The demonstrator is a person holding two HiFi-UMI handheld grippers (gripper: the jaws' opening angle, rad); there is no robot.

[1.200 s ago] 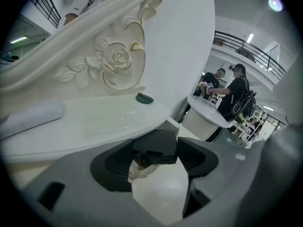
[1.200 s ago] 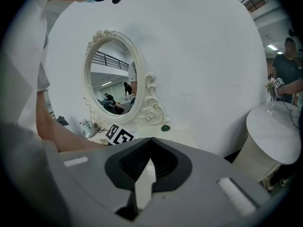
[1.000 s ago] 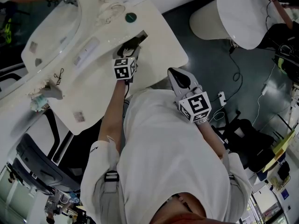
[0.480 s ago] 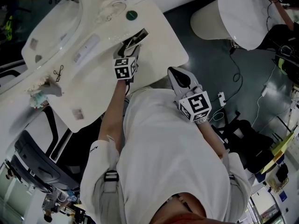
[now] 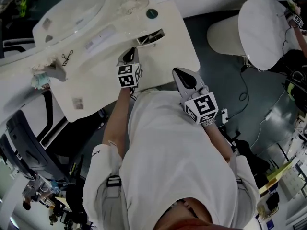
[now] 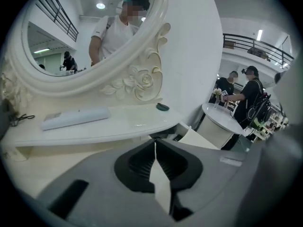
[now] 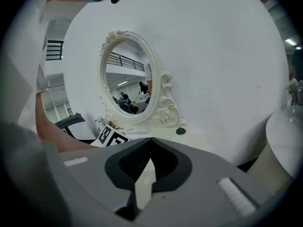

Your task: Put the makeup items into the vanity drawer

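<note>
At the far right of the white worktop (image 5: 175, 51) the vanity drawer (image 5: 152, 36) stands partly open, its dark inside too small to read. On the raised ledge behind it, apart from each other, lie a small round green item (image 5: 152, 14) and a long pale flat case (image 5: 100, 37). Just short of the drawer hangs the left gripper (image 5: 128, 56), borne on a forearm stretched straight out from the body across the worktop's front edge, tilted nose-down with its marker cube (image 5: 129, 75) towards the person. Its jaws have just been closing and now meet at the tips with nothing between them. The right gripper (image 5: 179, 73) is held back off the worktop's near right corner, the arm bent close beside the white-shirted torso, aimed slightly down towards the vanity; its jaws are clenched on nothing. Behind the ledge rises the carved oval mirror (image 6: 71, 37), and well to the right stands a round white table (image 5: 261, 30).
</note>
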